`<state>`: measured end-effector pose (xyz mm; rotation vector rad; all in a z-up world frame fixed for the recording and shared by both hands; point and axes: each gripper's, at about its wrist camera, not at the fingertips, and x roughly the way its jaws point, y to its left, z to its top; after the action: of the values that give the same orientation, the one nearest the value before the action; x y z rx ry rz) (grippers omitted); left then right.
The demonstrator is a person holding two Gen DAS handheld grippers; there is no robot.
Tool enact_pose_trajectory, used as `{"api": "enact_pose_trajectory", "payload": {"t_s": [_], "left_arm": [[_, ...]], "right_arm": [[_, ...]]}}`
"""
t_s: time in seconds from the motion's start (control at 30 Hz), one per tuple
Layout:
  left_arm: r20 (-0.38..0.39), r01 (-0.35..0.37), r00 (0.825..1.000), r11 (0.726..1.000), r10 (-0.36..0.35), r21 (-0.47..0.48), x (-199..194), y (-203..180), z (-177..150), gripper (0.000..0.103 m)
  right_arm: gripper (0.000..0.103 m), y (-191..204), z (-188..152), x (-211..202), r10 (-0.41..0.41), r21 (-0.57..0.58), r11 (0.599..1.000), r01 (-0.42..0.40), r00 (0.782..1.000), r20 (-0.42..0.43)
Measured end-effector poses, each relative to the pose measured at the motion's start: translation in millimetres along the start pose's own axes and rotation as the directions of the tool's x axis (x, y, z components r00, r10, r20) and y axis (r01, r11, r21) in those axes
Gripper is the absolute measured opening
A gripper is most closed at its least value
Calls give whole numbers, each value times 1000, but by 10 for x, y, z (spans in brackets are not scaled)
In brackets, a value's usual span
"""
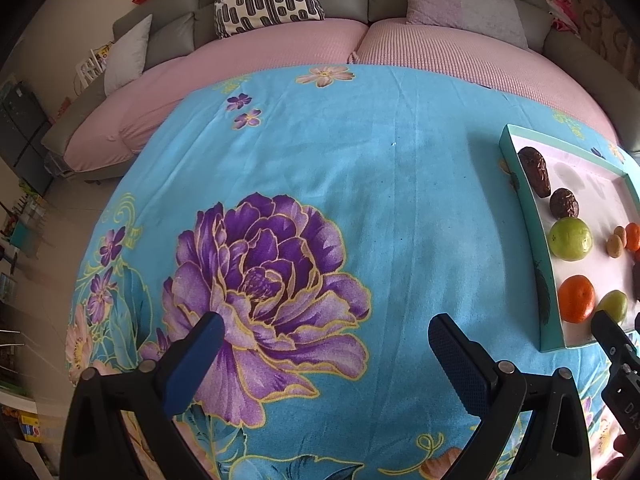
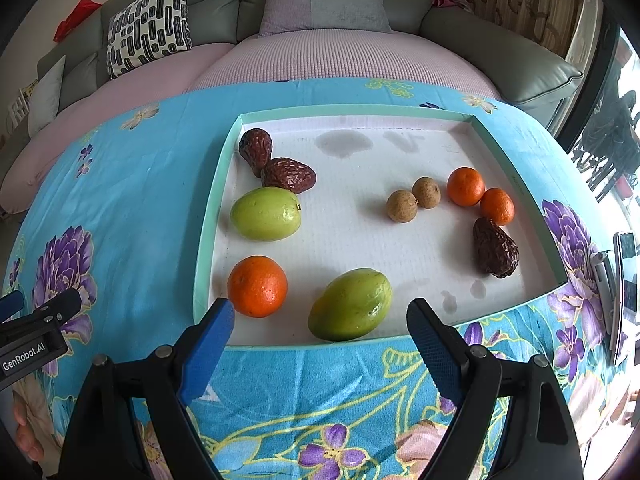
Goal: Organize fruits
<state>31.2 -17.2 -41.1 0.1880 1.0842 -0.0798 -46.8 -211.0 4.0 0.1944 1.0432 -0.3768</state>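
A teal-rimmed white tray point(image 2: 208, 236) holds fruit: two green jujubes point(image 2: 266, 214) point(image 2: 350, 304), three oranges point(image 2: 257, 286) point(image 2: 465, 186) point(image 2: 497, 206), three dark red dates point(image 2: 256, 150) point(image 2: 288, 174) point(image 2: 495, 247) and two tan longans point(image 2: 402, 206) point(image 2: 426, 192). My right gripper point(image 2: 320, 328) is open and empty at the tray's near edge, with the near green jujube between its fingers' line. My left gripper point(image 1: 326, 338) is open and empty over the floral cloth, left of the tray point(image 1: 532, 224); it also shows in the right wrist view point(image 2: 44, 304).
The blue floral cloth point(image 1: 320, 184) covers the table. A sofa with a pink cover point(image 1: 280, 48) and cushions stands behind. A phone on a stand point(image 2: 624, 292) sits at the table's right edge.
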Motion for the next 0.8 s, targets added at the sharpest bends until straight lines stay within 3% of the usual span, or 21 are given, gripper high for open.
{"api": "enact_pose_trajectory", "payload": {"t_s": [0.8], "left_arm": [[-5,-16,1000,1000,16,-13,17,26,-1,103]], "right_arm": [[88,-4,0,10,0,-3,1000,0,1000,-5]]}}
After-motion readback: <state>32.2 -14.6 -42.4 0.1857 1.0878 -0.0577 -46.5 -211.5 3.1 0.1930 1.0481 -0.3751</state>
